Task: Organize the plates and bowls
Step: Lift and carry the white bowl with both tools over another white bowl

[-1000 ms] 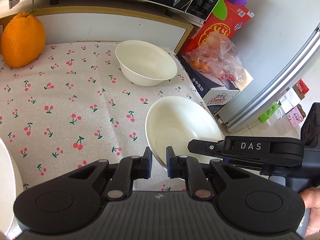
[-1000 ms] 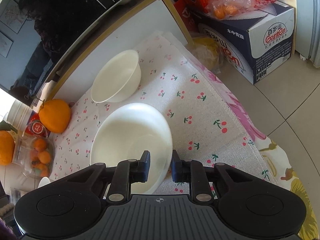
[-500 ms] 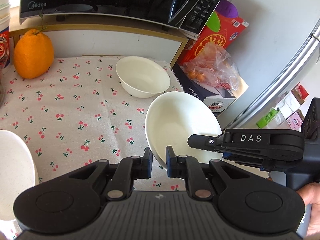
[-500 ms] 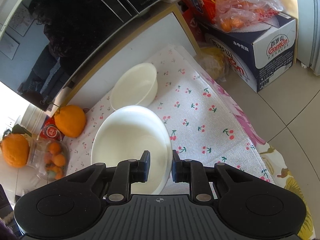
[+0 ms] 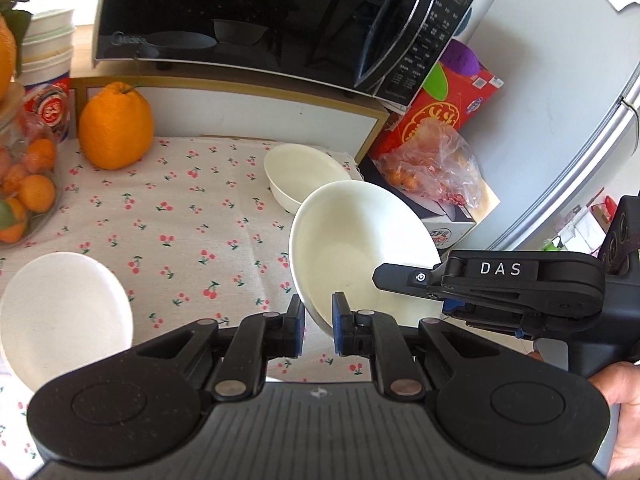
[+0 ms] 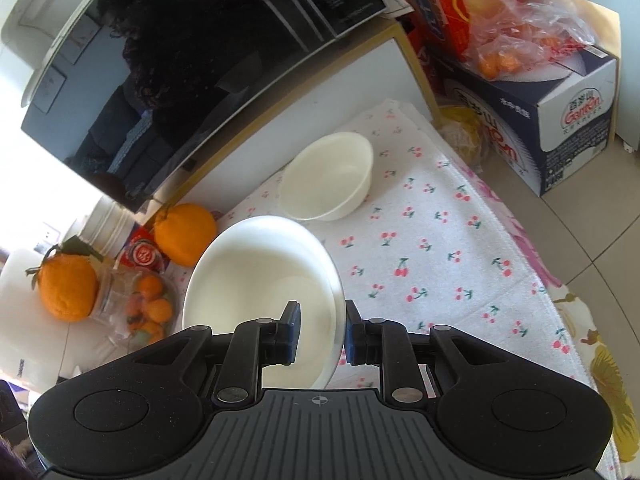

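A shallow white bowl (image 5: 360, 248) hangs tilted above the cherry-print cloth (image 5: 180, 232), gripped at both sides. My left gripper (image 5: 316, 322) is shut on its near left rim. My right gripper (image 5: 416, 292) reaches in from the right, and in the right wrist view the same gripper (image 6: 322, 330) is shut on the bowl's (image 6: 260, 280) right rim. A smaller, deeper white bowl (image 5: 304, 174) (image 6: 326, 182) stands upright on the cloth just behind the held one. A white plate (image 5: 60, 312) lies at the cloth's near left.
A black microwave (image 5: 260, 20) sits on a shelf over the cloth's far edge. A big orange (image 5: 116, 128) and a container of tangerines (image 5: 24, 192) stand at the left. Boxes and a bag of fruit (image 5: 436, 164) crowd the right, beside the fridge (image 5: 560, 120).
Both grippers have risen with the shallow bowl between them, off the cloth. The white plate at the left and more of the microwave have come into view.
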`<state>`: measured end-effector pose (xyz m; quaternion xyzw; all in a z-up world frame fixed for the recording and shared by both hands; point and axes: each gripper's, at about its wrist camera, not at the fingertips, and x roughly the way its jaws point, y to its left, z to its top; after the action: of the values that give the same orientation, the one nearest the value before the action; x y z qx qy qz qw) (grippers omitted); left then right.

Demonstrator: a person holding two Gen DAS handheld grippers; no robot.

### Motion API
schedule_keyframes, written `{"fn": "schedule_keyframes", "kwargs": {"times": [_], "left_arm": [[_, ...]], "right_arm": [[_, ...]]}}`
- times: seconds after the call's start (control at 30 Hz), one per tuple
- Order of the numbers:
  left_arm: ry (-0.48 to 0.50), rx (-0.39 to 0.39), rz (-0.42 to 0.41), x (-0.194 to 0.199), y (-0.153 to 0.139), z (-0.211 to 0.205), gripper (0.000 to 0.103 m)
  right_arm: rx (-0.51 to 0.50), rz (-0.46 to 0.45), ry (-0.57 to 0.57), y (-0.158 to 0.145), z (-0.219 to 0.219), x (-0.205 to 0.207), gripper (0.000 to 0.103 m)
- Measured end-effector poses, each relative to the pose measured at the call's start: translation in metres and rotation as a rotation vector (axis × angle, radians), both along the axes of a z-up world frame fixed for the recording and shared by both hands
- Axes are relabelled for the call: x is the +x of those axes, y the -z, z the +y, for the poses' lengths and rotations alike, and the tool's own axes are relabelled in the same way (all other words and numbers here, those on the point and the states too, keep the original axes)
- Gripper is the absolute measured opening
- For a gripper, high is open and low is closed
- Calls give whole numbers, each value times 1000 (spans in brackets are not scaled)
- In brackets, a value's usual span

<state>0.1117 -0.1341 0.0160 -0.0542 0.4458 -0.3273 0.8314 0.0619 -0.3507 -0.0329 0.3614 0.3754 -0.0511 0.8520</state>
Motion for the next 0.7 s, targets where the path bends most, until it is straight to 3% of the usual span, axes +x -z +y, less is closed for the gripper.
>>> {"fn": "schedule_keyframes", "kwargs": {"times": [0.4,0.7], "left_arm": [[-97,-61,-5,0,-15,54,12],[-143,-43,-39,4,-20,89,12]], "right_arm": [[7,-64,-82,-24,46,13,22],[-4,-76,-126,-29,89,31,22]]}}
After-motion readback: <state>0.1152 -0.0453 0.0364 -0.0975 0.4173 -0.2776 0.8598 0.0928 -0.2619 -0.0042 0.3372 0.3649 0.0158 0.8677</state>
